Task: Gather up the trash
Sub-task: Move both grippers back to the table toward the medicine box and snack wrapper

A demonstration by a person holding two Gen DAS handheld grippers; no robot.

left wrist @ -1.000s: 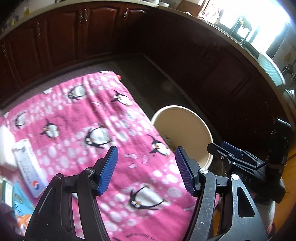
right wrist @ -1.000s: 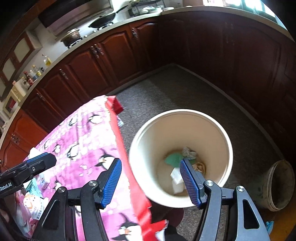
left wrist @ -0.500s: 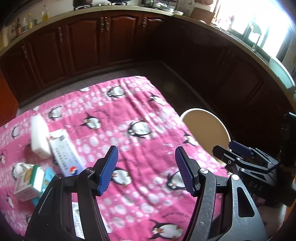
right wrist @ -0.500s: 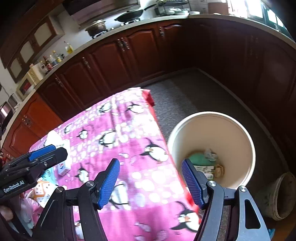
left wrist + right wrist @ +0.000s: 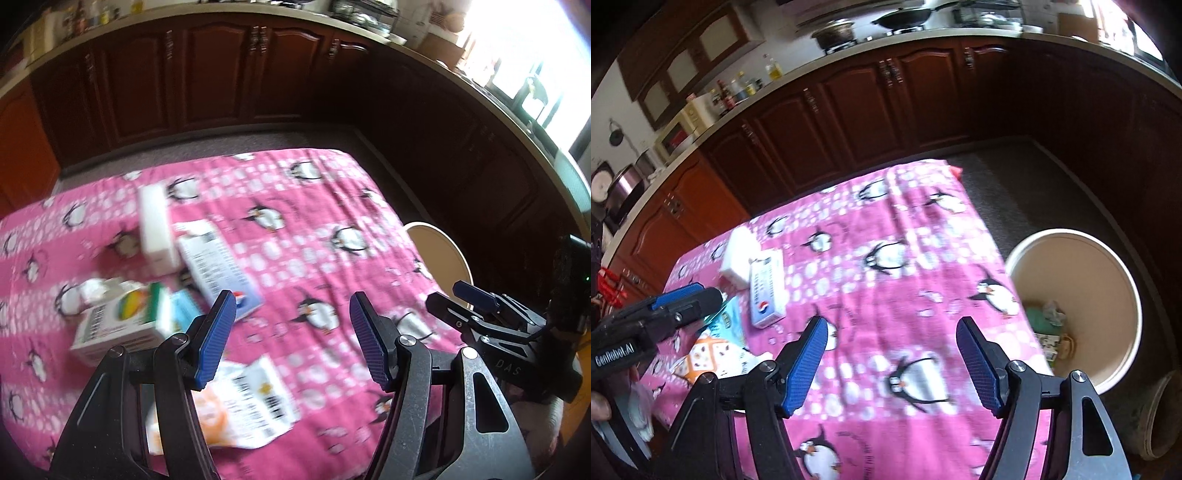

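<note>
Trash lies on the pink penguin tablecloth (image 5: 314, 229): a white block (image 5: 155, 225), a white-and-blue box (image 5: 218, 269), a green-and-white carton (image 5: 118, 325), a light blue packet (image 5: 181, 314) and an orange-and-white wrapper (image 5: 240, 406). My left gripper (image 5: 291, 339) is open and empty, above the cloth just right of the pile. My right gripper (image 5: 890, 365) is open and empty over the cloth's near part. The cream bin (image 5: 1078, 295) stands on the floor right of the table, with trash (image 5: 1049, 328) inside. The box (image 5: 766, 291) and block (image 5: 738, 258) also show in the right wrist view.
Dark wooden kitchen cabinets (image 5: 886, 110) run along the far wall and the right side. A counter with pans and bottles (image 5: 849, 29) is above them. A brownish tub (image 5: 1160, 417) stands on the floor near the bin. Grey floor (image 5: 1015, 177) lies between table and cabinets.
Both grippers have swung left, away from the bin and over the table. The pile of trash has come into the left wrist view. Both stay open and empty.
</note>
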